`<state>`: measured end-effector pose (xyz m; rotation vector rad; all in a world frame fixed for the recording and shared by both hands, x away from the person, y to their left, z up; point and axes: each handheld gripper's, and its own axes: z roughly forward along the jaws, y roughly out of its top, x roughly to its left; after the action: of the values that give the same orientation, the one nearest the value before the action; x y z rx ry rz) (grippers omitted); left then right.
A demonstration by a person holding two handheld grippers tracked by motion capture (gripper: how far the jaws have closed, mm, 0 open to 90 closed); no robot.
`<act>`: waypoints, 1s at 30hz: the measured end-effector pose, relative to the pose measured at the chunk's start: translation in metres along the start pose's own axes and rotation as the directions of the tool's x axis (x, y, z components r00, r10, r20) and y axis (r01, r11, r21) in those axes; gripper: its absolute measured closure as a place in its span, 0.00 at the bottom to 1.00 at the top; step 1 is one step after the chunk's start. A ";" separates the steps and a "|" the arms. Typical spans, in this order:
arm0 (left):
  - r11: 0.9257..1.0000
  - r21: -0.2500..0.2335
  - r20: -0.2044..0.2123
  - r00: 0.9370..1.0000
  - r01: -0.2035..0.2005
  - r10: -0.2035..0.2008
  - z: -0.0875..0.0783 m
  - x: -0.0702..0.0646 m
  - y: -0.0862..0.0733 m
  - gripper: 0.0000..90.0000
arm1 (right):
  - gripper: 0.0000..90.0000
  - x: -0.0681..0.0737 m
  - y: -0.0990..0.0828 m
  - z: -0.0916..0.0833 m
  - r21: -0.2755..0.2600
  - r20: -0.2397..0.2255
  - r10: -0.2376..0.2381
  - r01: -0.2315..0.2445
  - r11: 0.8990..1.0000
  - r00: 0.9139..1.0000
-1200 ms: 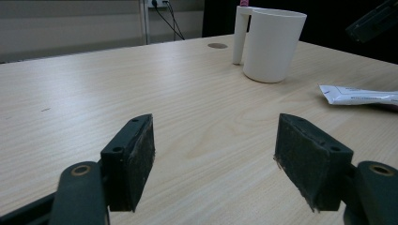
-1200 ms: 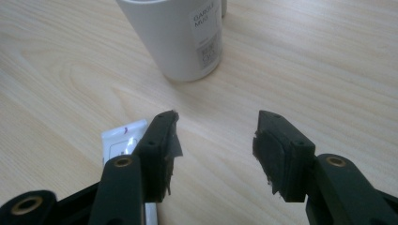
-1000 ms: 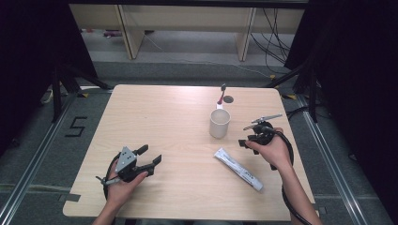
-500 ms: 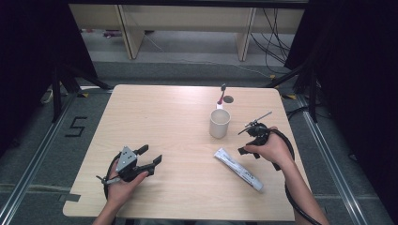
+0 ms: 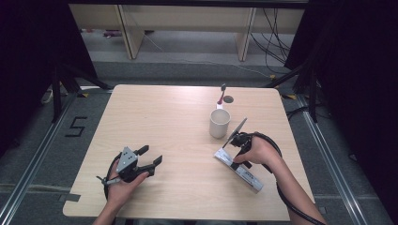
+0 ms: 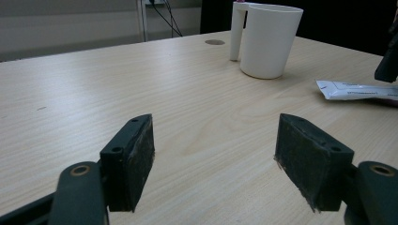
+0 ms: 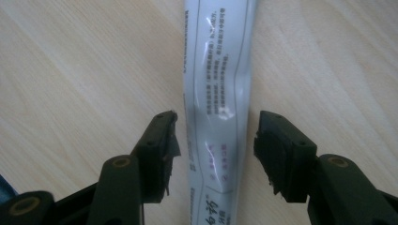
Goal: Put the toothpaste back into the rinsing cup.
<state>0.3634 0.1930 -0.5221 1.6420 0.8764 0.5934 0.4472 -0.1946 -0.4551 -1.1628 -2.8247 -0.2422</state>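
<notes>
Over at the left of the table point(image 5: 155, 112), my left claw point(image 5: 149, 158) rests low in my left hand point(image 5: 123, 183), jaws spread wide with nothing between them, only bare wood showing past the pads in the left gripper view. It points across the tabletop toward the white mug point(image 5: 219, 123), which stands upright near the middle right with a small toothbrush point(image 5: 220, 95) just behind it. From that side the tube point(image 6: 359, 90) lies well apart, off beyond the mug's right, so this hand is the far one.

Moving right, the tube point(image 5: 238, 170) lies flat on the wood, just in front of the mug and a little to its right, its long axis running diagonally from upper left to lower right in the high view. My right claw point(image 5: 233, 154) is directly over its upper end, pointing down at it. In the right gripper view the tube point(image 7: 218, 93) runs straight up the picture between my two jaws, so its length lies across the line on which they close. The jaws have just been opening and stand apart, one on each side of the tube, a sliver of wood showing between each pad and the tube's edges; neither pad presses on it yet.

I judge the coming move is simply to sink a touch and close across the tube's width. The right hand point(image 5: 258, 151) is plainly the nearer one.
</notes>
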 end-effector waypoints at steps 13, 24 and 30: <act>1.000 0.003 0.002 1.000 -0.003 0.002 0.000 0.000 0.000 0.32 | 0.52 0.005 0.017 0.018 0.096 0.022 0.058 -0.060 0.994 0.998; 1.000 0.001 0.000 1.000 -0.006 0.006 0.000 -0.001 0.000 0.32 | 0.60 0.002 0.022 0.023 0.114 0.031 0.067 -0.070 0.991 0.997; 1.000 0.000 0.003 1.000 -0.005 0.005 0.000 -0.001 0.000 0.32 | 0.61 0.001 0.022 0.023 0.117 0.041 0.067 -0.071 0.991 0.997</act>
<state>0.3630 0.1921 -0.5222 1.6456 0.8707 0.5945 0.4617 -0.1740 -0.4751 -1.2490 -2.7805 -0.0480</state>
